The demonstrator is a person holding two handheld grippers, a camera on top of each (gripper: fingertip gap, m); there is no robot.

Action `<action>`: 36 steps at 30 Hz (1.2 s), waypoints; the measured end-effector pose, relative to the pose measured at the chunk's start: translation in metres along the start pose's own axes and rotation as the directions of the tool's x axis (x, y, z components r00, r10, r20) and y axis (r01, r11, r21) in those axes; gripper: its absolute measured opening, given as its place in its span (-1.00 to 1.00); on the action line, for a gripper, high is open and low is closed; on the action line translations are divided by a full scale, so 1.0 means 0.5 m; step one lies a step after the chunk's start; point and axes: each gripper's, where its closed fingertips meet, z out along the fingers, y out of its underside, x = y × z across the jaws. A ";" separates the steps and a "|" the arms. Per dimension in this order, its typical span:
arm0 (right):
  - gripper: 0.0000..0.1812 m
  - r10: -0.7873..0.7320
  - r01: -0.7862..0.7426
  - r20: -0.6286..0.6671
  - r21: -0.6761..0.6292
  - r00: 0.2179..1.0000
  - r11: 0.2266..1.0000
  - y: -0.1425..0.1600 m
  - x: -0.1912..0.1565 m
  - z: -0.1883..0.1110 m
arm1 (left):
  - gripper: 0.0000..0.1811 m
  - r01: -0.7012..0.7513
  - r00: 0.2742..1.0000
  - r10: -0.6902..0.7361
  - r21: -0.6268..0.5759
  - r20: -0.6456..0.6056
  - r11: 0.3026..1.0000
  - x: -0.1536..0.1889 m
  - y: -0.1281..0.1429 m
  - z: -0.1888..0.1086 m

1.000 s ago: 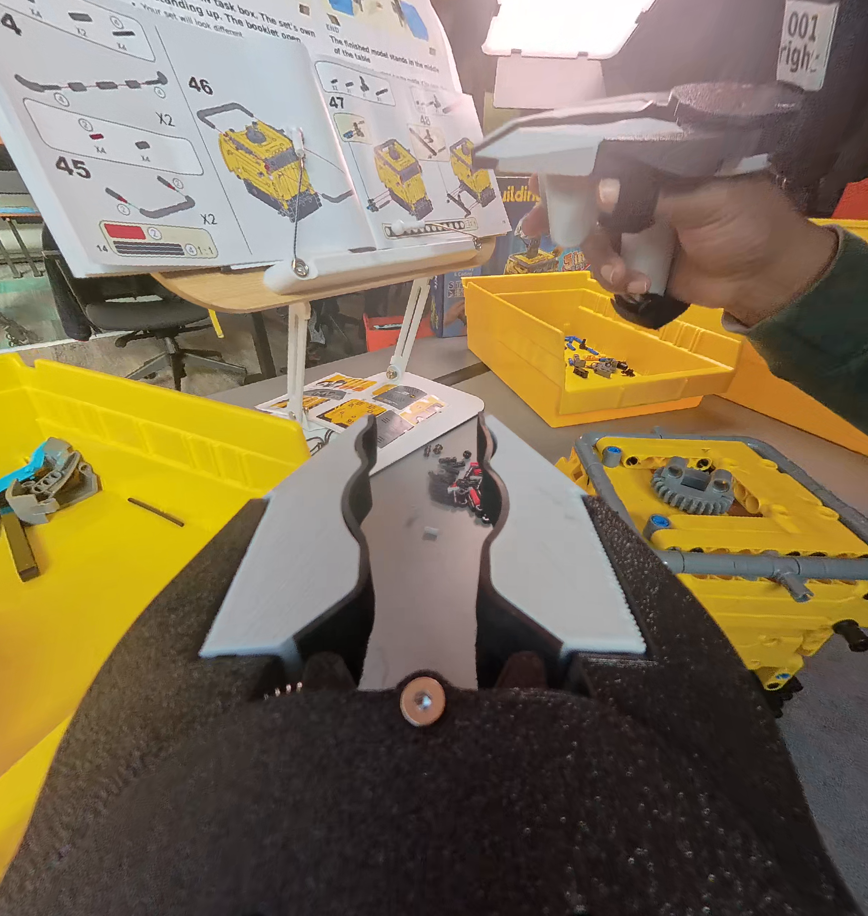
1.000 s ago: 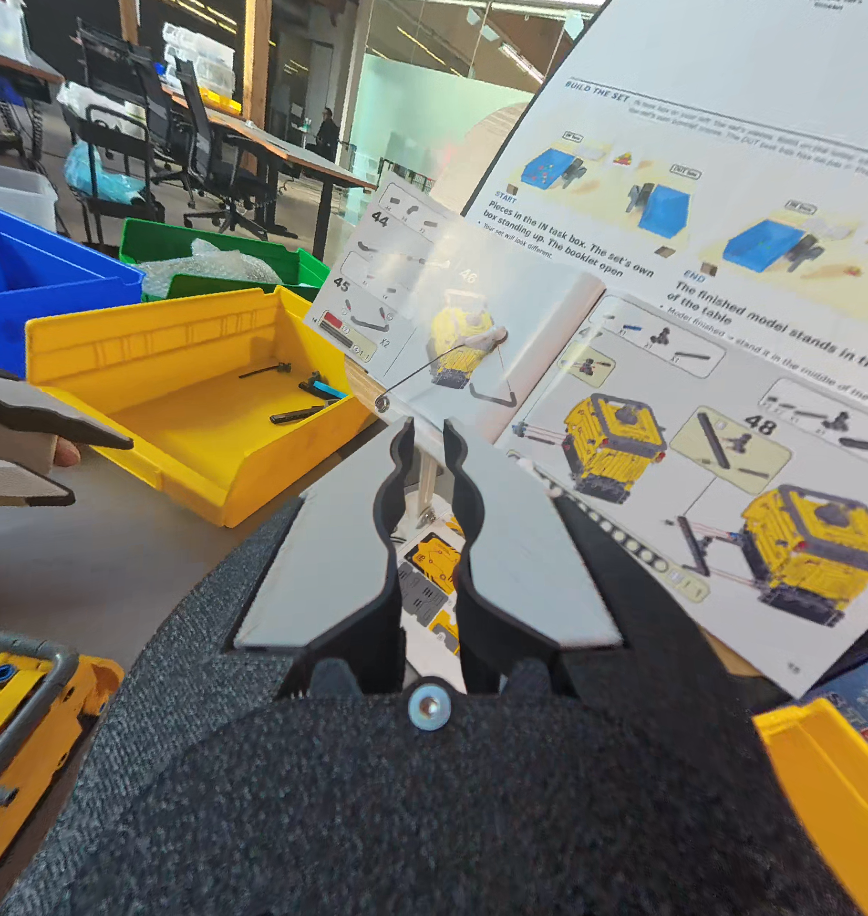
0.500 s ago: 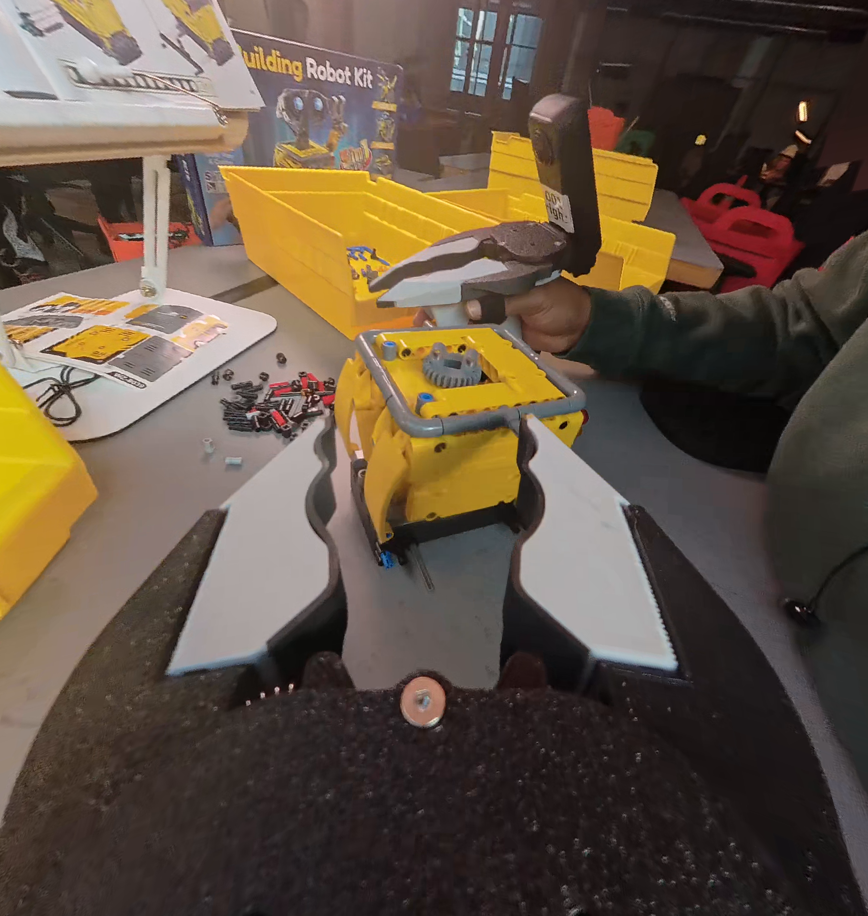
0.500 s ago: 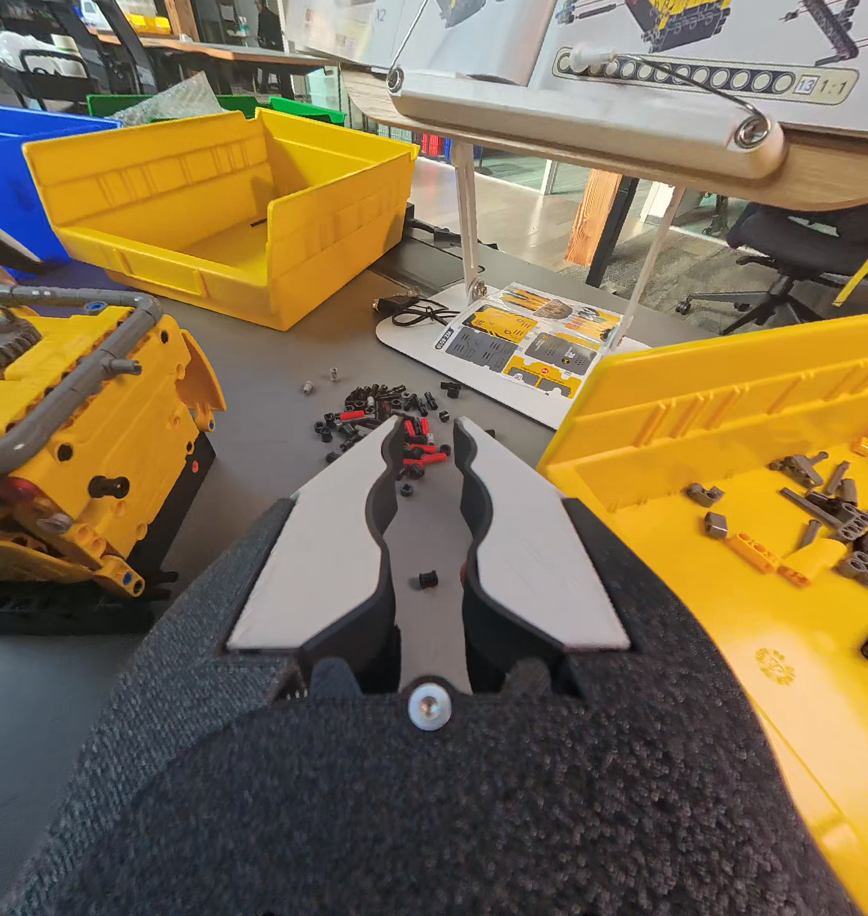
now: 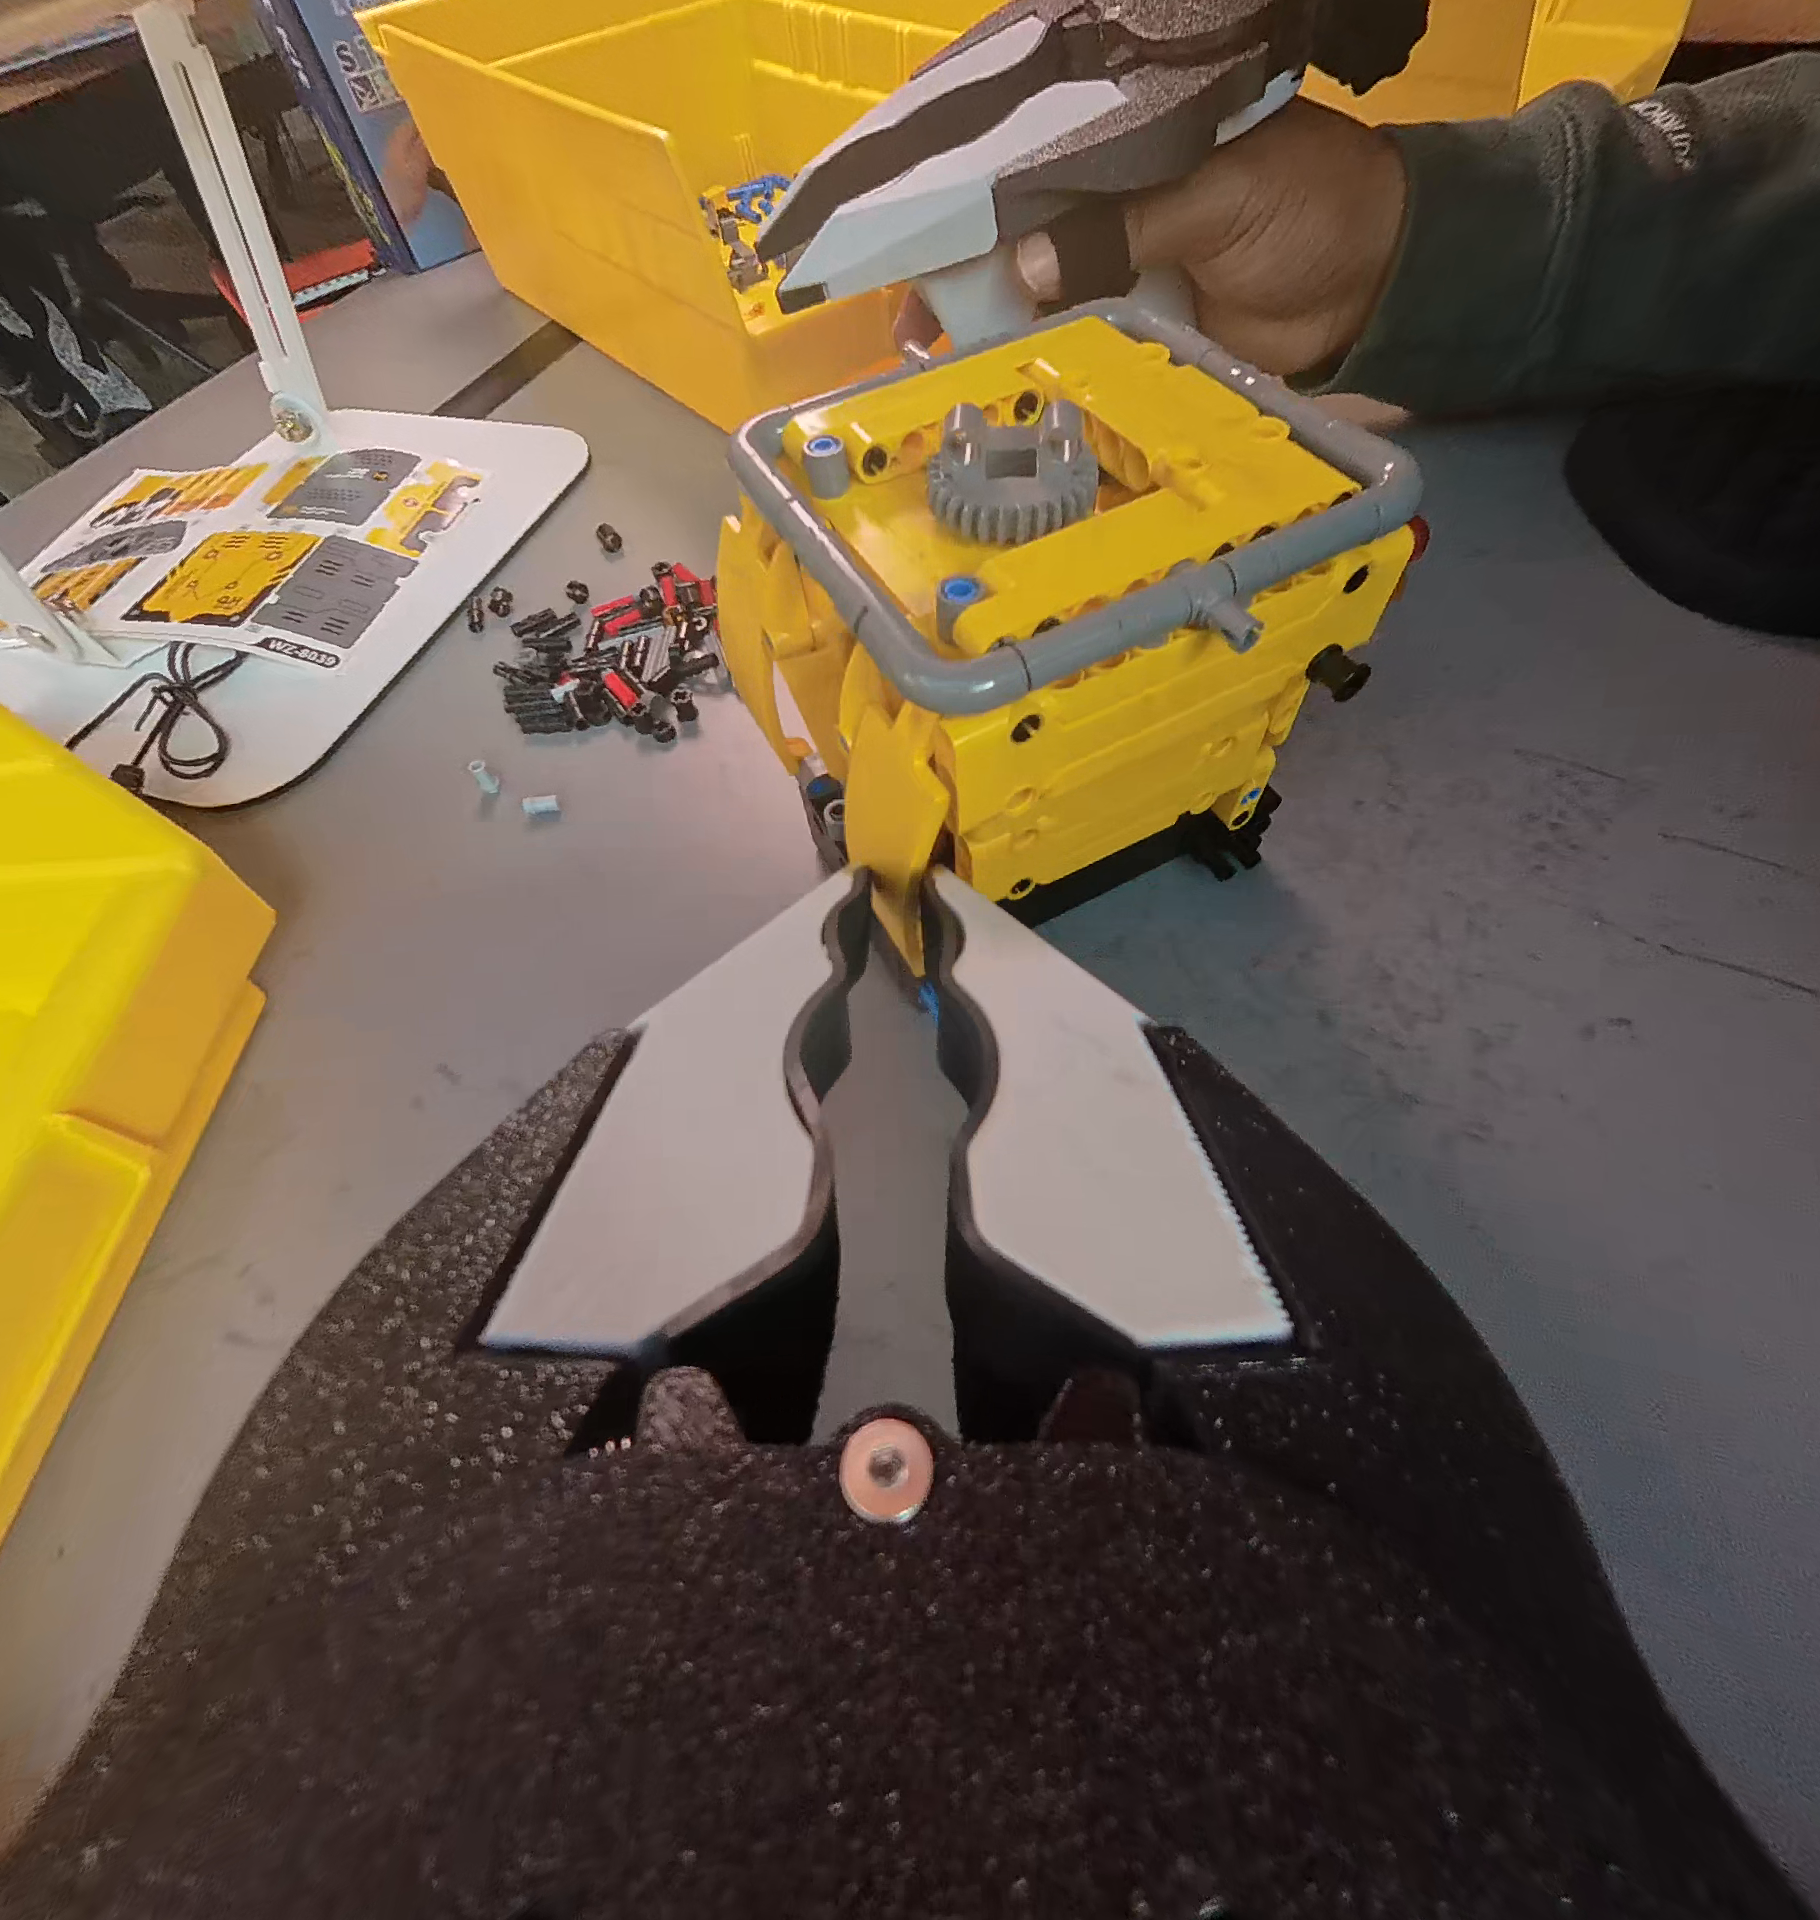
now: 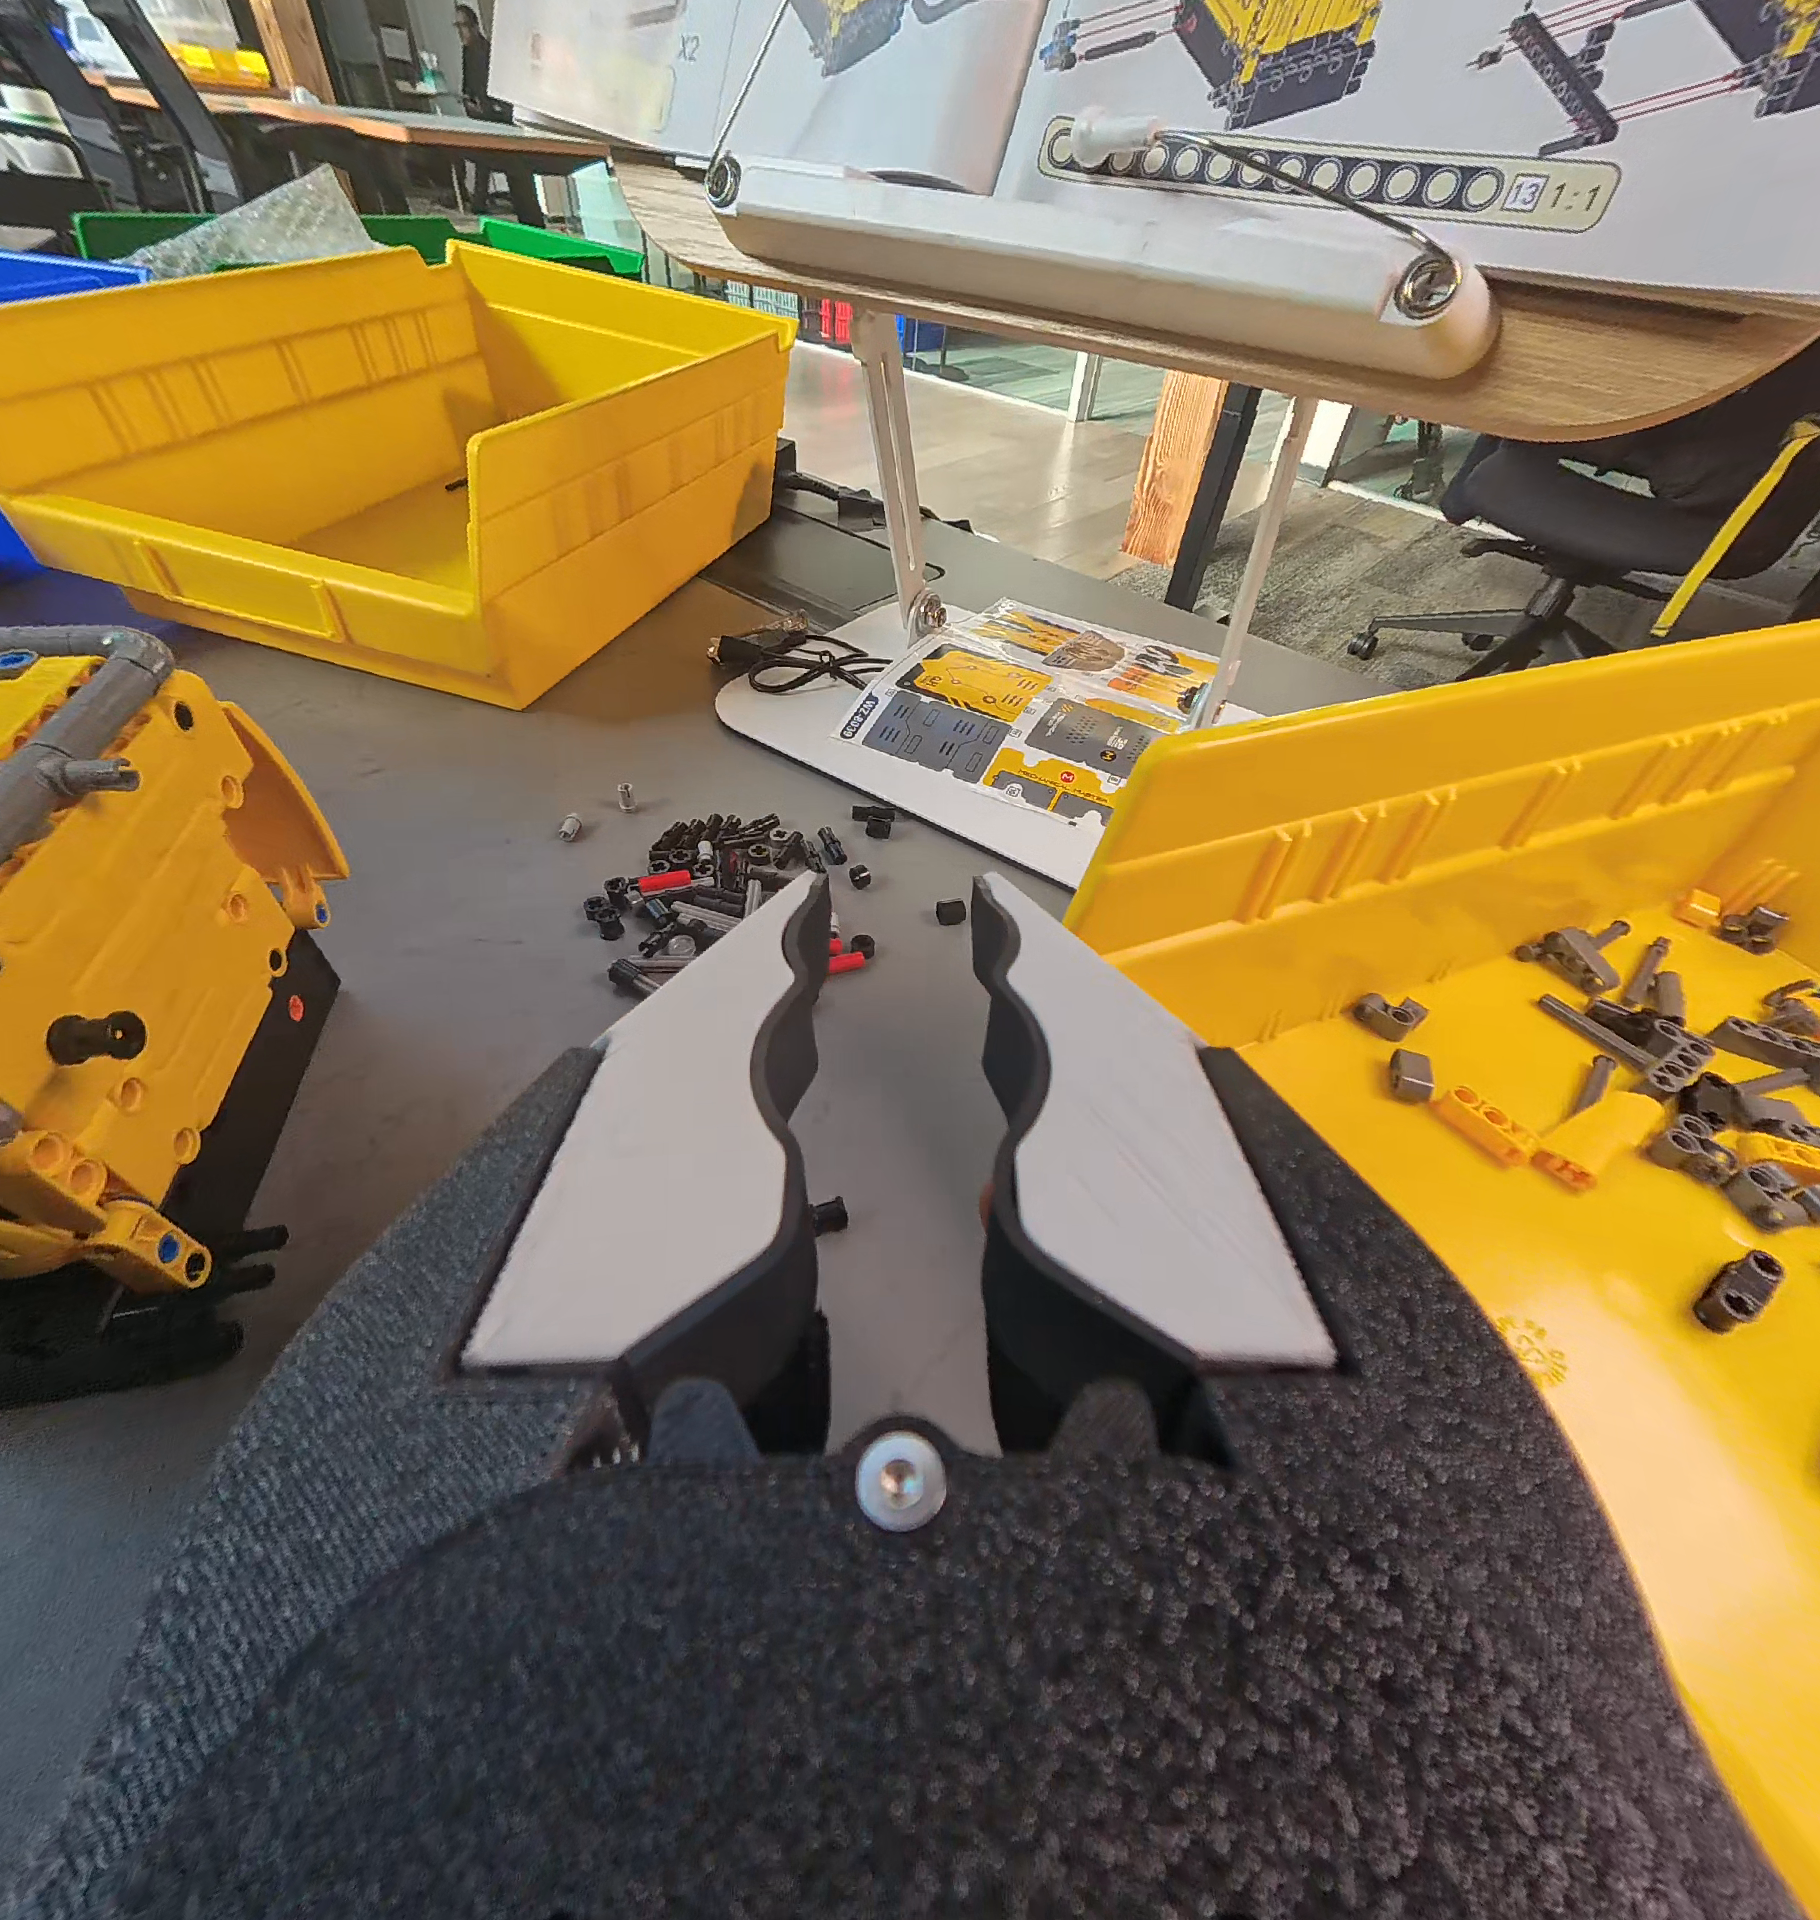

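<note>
grey, scuffed table top (image 5: 1508,1039) carries everything here; behind it lies an open room with an office chair (image 6: 1612,540), long desks and blue and green bins far off. a white stand (image 6: 1093,270) holds an open instruction booklet (image 6: 1301,83) above the table, and its flat base bears a sticker sheet (image 5: 262,540) with a black cord (image 5: 173,717) coiled beside it.

the yellow brick model (image 5: 1072,623) stands upright on the table, box-shaped, on a black base, ringed at the top by a grey tube frame with a grey gear (image 5: 1010,483) set in its top face. a curved yellow panel (image 5: 895,831) hangs down its near corner.

the left gripper (image 5: 895,894) has its tips pressed onto the lower end of that panel, pinching it. the right gripper (image 6: 895,894), held in a hand (image 5: 1249,239), hovers with its fingers spread and nothing between them, above a loose heap of black and red pins (image 6: 719,883) just beside the model. a yellow bin (image 6: 1508,1091) of grey and yellow parts sits at its right; another yellow bin (image 6: 366,468) stands farther off at the left.
</note>
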 end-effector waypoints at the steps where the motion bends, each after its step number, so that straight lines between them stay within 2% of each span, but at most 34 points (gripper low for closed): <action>1: -0.71 -0.001 0.001 -0.002 -0.001 1.000 1.000 0.000 0.000 0.000 | -0.92 -0.001 1.000 0.001 -0.007 -0.006 1.000 0.001 0.003 -0.001; 9: -0.72 -0.029 0.030 0.042 -0.019 0.999 0.999 0.006 -0.017 0.004 | -0.96 -0.027 0.999 0.028 -0.038 0.041 0.999 -0.020 0.011 -0.010; 15: -0.75 -0.156 0.234 0.327 -0.213 0.932 0.949 0.066 -0.137 0.051 | -0.97 0.052 0.983 -0.041 -0.060 0.180 0.997 -0.091 0.031 -0.044; 18: -0.78 -0.162 0.293 0.393 -0.301 0.905 0.907 0.092 -0.174 0.091 | -0.89 0.073 0.972 -0.059 -0.054 0.228 0.996 -0.112 0.037 -0.052; 21: -0.81 -0.149 0.305 0.406 -0.355 0.902 0.884 0.095 -0.184 0.121 | -0.80 0.080 0.967 -0.067 -0.045 0.246 0.996 -0.120 0.038 -0.058; 27: -0.84 -0.138 0.335 0.416 -0.449 0.899 0.828 0.113 -0.182 0.148 | -0.77 0.086 0.965 -0.082 -0.004 0.249 0.996 -0.127 0.027 -0.079; 33: -0.93 -0.159 0.367 0.440 -0.442 0.884 0.819 0.112 -0.193 0.152 | -0.77 0.087 0.948 -0.098 0.048 0.304 0.995 -0.148 0.013 -0.104; 36: -0.93 -0.181 0.407 0.493 -0.399 0.851 0.822 0.098 -0.209 0.119 | -0.77 0.077 0.933 -0.100 0.079 0.346 0.994 -0.160 0.002 -0.115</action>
